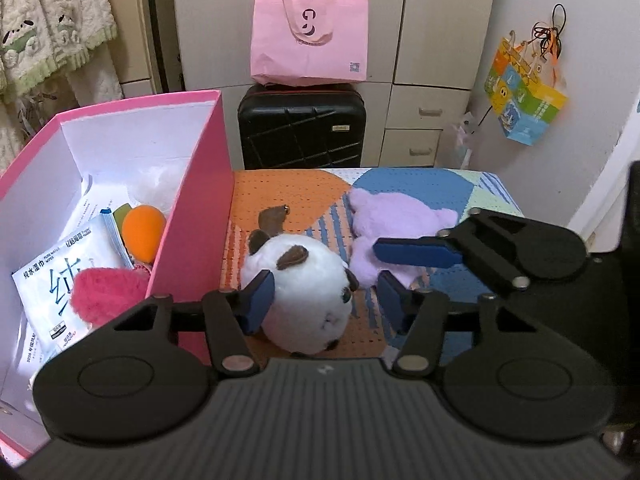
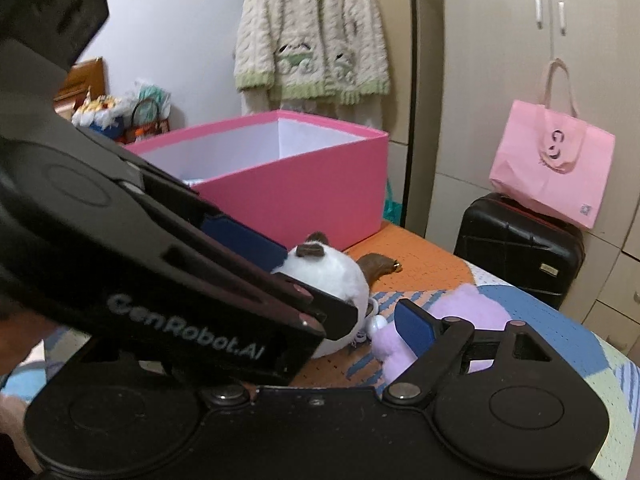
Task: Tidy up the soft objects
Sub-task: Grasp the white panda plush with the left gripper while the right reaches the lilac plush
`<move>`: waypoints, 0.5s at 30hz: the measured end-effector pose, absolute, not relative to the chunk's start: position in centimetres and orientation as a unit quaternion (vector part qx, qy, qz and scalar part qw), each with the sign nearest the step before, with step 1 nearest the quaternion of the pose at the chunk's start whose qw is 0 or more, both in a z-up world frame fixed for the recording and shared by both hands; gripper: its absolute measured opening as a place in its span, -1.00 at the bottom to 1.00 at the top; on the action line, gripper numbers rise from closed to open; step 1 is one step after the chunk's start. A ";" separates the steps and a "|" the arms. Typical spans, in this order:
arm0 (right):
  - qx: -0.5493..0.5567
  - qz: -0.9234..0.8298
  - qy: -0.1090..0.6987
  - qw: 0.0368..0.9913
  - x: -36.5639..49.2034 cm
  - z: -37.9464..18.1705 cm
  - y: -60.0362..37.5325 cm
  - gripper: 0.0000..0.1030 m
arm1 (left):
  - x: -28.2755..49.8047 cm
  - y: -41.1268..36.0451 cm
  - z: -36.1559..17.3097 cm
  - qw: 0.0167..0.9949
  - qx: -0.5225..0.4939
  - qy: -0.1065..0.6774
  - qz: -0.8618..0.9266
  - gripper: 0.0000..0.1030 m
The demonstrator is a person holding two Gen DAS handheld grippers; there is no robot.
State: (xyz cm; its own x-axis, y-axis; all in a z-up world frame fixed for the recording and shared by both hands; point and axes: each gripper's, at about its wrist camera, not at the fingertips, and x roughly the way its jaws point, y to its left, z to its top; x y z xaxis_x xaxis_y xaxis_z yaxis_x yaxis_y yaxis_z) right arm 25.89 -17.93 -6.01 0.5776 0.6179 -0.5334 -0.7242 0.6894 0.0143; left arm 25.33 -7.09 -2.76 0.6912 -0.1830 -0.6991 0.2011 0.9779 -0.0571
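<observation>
Patterned orange-and-blue perforated mat [image 1: 288,196] carries a round white plush toy with brown ears [image 1: 298,280], right of the pink cardboard box [image 1: 192,208]; left gripper [image 1: 324,300] straddles it, its pads apart from it. Right gripper [image 1: 412,268] gapes over the lilac plush toy [image 1: 396,216].

A pink tote bag [image 1: 309,38] sits on a black suitcase [image 1: 302,127] before pale cabinets [image 1: 416,124]. A knitted cream cardigan [image 2: 312,32] hangs on the wall; a colourful paper bag [image 1: 524,92] hangs separately.
</observation>
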 end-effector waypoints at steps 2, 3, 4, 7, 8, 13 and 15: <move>-0.113 0.386 0.261 0.877 26.1 -6.3 -17.6 0.69 | 25.4 -6.8 -2.7 0.919 0.007 0.380 -0.108 0.02; -0.117 0.389 0.261 0.876 26.2 -6.5 -17.5 0.69 | 25.5 -6.8 -2.7 0.918 0.005 0.381 -0.111 0.02; -0.118 0.392 0.261 0.874 26.3 -6.6 -17.4 0.69 | 25.5 -6.7 -2.7 0.917 0.002 0.382 -0.113 0.02; -0.118 0.401 0.266 0.869 26.7 -6.9 -17.2 0.67 | 25.5 -6.7 -2.6 0.916 -0.001 0.384 -0.117 0.01; -0.120 0.403 0.267 0.867 26.8 -7.1 -17.1 0.66 | 25.5 -6.6 -2.6 0.916 -0.002 0.384 -0.119 0.01; -0.097 0.410 0.288 0.860 27.8 -7.7 -16.9 0.48 | 25.5 -6.6 -2.6 0.914 -0.005 0.387 -0.123 0.01; -0.100 0.401 0.288 0.864 27.7 -7.9 -17.0 0.32 | 25.5 -6.5 -2.6 0.912 -0.009 0.390 -0.129 0.01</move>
